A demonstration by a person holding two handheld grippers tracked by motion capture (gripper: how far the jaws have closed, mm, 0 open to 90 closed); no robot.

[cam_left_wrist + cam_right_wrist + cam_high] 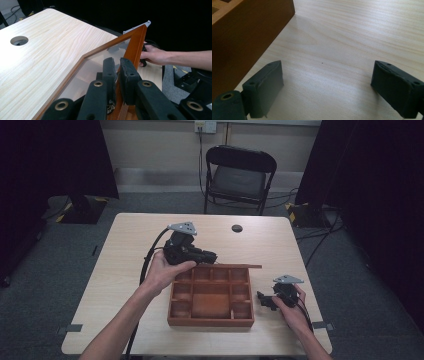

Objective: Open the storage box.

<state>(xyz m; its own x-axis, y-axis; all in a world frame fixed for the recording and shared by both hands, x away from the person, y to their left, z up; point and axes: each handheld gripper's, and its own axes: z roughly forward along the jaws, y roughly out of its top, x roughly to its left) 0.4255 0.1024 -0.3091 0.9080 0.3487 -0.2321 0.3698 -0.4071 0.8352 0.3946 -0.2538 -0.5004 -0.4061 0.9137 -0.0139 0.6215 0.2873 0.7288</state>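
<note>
A wooden box with several compartments sits on the table's near half. Its lid, a wooden frame around a clear pane, is raised edge-on over the box's far side. My left gripper is shut on that frame. In the left gripper view the two pads pinch the orange frame rail, with the pane to its left. My right gripper rests on the table just right of the box. Its jaws stand open over bare wood, and the box's side wall is at the left.
The light wooden table has a round cable hole near its far edge. A black folding chair stands behind the table. Cables trail on the floor at the right. The other hand shows beyond the lid.
</note>
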